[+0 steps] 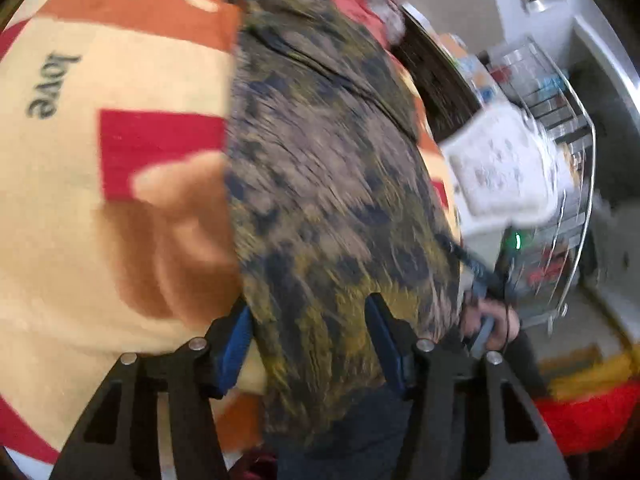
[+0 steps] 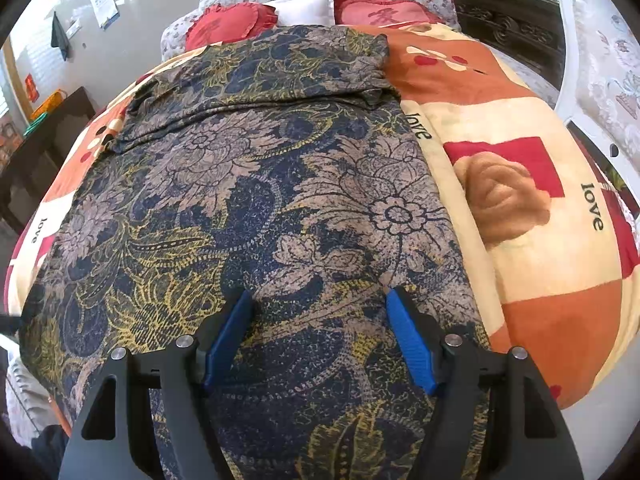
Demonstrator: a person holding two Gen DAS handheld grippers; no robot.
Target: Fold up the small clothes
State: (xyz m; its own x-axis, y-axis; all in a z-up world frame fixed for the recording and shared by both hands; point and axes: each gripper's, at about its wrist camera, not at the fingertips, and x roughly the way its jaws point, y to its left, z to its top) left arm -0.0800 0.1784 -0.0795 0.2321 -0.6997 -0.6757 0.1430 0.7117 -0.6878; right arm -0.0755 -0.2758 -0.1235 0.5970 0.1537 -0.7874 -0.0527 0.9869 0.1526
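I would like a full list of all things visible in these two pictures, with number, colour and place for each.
floral garment: one, dark blue with tan and yellow flowers, spread flat on the blanket.
blanket: one, cream, orange and red patches with the word love, covers the bed.
heart cushions: two, red, at the head of the bed.
white pillow: one, between the cushions.
wire rack: one, metal, beside the bed; contents blurred.
dark carved furniture: one, near the head of the bed.
left gripper: black, blue pads, garment edge between the pads, contact unclear.
right gripper: black, blue pads, open over the garment.
hand: one, holding the other gripper's handle.
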